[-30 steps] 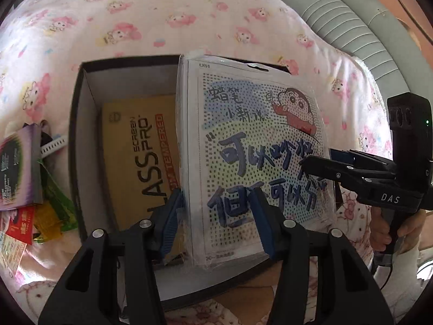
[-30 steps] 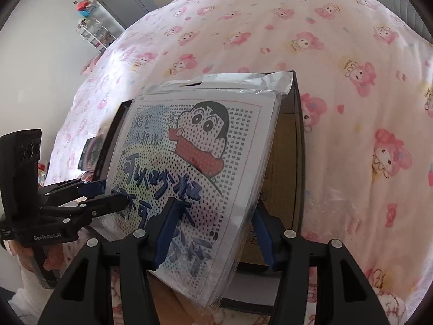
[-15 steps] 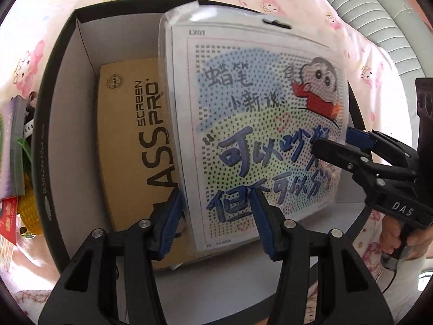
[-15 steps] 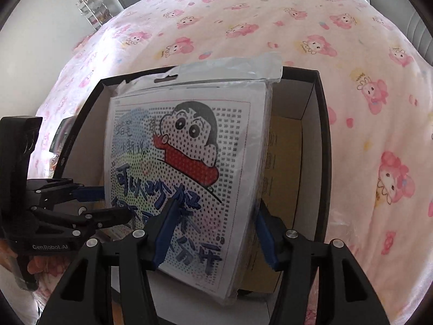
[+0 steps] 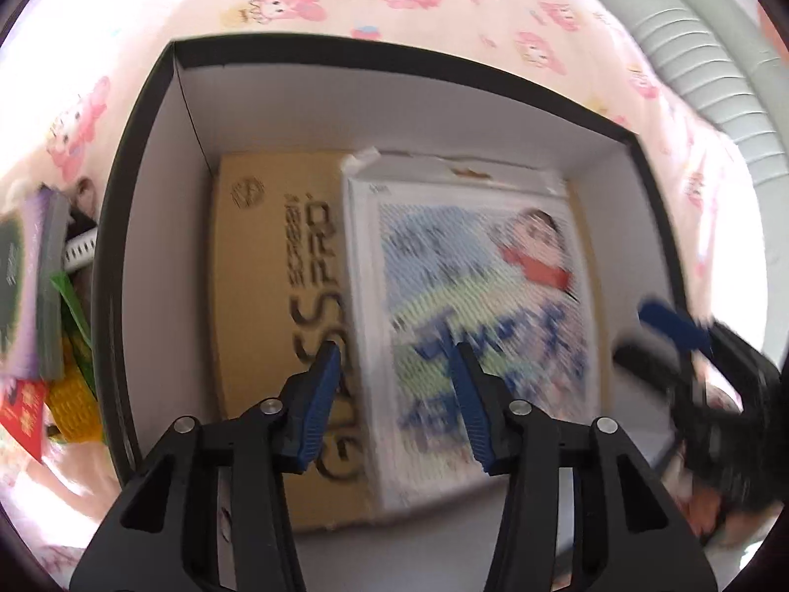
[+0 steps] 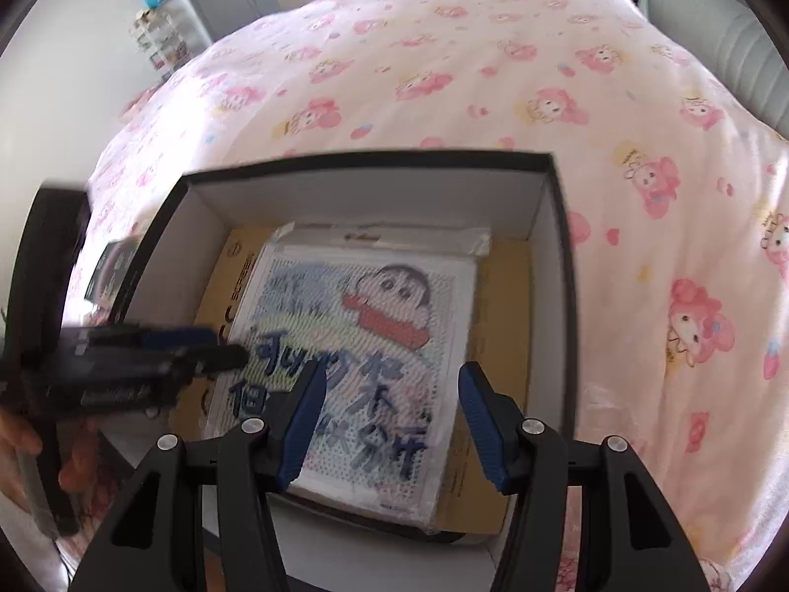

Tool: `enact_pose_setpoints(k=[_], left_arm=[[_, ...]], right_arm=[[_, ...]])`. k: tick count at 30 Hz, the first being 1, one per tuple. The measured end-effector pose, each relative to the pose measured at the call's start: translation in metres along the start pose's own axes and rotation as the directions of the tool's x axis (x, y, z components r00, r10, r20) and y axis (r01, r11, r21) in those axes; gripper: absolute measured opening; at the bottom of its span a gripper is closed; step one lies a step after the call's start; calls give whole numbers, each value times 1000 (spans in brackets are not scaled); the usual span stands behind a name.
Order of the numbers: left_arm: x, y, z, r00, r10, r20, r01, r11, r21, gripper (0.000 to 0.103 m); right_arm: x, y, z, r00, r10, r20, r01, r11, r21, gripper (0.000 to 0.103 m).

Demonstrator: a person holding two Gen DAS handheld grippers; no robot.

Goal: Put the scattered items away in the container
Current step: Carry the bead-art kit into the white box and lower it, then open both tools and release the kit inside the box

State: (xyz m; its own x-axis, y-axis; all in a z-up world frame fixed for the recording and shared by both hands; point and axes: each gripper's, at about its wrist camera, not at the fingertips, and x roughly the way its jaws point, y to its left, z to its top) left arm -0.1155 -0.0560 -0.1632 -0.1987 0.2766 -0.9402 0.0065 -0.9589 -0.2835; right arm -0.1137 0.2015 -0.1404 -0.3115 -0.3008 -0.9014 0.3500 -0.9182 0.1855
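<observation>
1. The box (image 5: 148, 227) sits on a pink cartoon-print bedspread (image 6: 493, 89); its rim is black and its inner walls are white.
2. A brown carton (image 5: 266, 296) lies flat on the box floor, against the left wall in the left wrist view.
3. The bead kit (image 6: 365, 345), a bagged sheet with a cartoon boy and blue lettering, lies inside the box on top of the carton, covering most of it.
4. The left gripper (image 5: 397, 397) hangs over the box, pointing steeply down. Its jaws are closing, with nothing pinched between the blue pads; the kit and carton lie below them.
5. The right gripper (image 6: 389, 424) hangs over the kit's near edge. Its jaws stand wide apart and grip nothing.
6. Each gripper shows blurred in the other's view, at the side of the box.
7. Outside the box, along its left wall, loose packets (image 5: 44, 325) lie on the bedspread: purple, green, yellow and red.
</observation>
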Motion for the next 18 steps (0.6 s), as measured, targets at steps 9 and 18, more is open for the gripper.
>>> enact_pose_setpoints(k=[9, 18], left_arm=[[-3, 27, 7, 996, -57, -62, 58, 998, 14, 46], [-44, 49, 4, 986, -164, -40, 165, 986, 32, 50]], right_arm=[[29, 8, -2, 997, -6, -80, 6, 1000, -8, 51], [22, 15, 6, 996, 10, -86, -14, 999, -44, 49]])
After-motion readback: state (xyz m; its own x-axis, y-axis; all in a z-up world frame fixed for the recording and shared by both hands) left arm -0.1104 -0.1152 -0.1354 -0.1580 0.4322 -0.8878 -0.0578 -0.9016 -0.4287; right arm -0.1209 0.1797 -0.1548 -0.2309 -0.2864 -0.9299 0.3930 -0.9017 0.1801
